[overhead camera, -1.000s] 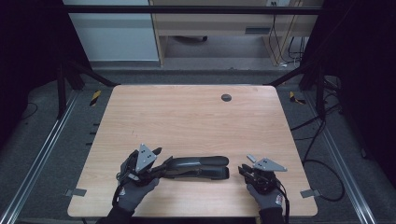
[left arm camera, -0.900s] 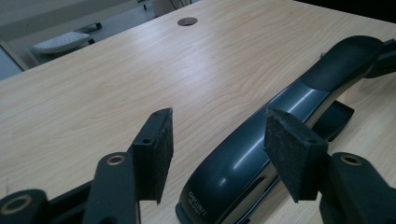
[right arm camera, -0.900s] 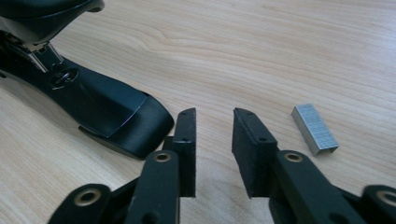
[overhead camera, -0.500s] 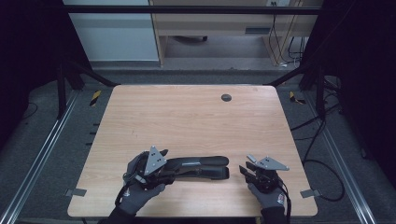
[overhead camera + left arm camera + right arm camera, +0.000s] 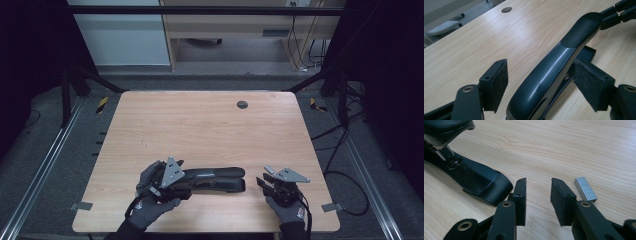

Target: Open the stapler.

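A black stapler [image 5: 215,179] lies lengthwise near the table's front edge. My left gripper [image 5: 191,182] straddles its rear end. In the left gripper view the stapler's arm [image 5: 554,75] runs between the two pads. The left pad [image 5: 495,82] stands clear of it, and the jaws have just been opening. My right gripper [image 5: 262,181] sits just right of the stapler's nose [image 5: 474,175], open with nothing between its fingers; its jaws opened wide and have just eased in slightly. A short silver strip of staples [image 5: 585,188] lies on the wood beside the right jaw.
The wooden table [image 5: 200,130] has a round cable hole [image 5: 242,104] at the back. Both gloved hands are close to the front edge. Metal frame rails and cables run along the floor on either side.
My left gripper has shifted right along the stapler and its jaws have spread wider. The right gripper's jaws have widened; that hand has stayed put. The stapler has not moved.
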Motion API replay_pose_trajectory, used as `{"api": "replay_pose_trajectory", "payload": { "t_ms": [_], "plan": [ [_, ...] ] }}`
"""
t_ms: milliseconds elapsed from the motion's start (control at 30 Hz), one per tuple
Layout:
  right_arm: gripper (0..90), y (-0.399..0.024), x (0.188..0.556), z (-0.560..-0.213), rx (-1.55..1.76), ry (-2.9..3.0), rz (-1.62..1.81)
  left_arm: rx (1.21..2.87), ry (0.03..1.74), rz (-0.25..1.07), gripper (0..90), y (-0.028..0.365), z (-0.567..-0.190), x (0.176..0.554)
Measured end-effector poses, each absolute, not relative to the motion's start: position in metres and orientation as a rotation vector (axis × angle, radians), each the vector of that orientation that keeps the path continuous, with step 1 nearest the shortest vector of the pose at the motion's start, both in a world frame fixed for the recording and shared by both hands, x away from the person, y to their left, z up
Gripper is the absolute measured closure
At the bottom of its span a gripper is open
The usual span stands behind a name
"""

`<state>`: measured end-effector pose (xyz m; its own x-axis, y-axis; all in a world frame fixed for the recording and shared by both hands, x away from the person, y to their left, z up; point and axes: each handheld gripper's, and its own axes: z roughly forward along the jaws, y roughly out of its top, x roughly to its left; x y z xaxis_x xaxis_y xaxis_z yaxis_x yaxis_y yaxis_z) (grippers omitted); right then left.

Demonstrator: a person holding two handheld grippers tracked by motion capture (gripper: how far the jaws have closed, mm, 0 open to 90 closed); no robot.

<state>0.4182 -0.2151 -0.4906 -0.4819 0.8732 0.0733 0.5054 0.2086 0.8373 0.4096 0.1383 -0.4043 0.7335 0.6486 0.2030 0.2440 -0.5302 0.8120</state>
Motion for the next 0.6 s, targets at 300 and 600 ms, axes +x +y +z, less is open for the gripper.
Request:
{"api": "replay_pose_trajectory", "payload": {
  "t_ms": [300,600],
  "plan": [
    [67.7,-0.216,0.418,-0.491,1.279,2.076,1.192,2.173,0.612,0.641,26.4,0.125,-0.399,0.410],
    [69.0,-0.216,0.417,-0.490,1.281,2.079,1.198,2.246,0.539,0.667,26.6,0.110,-0.396,0.410]
  ]
}}
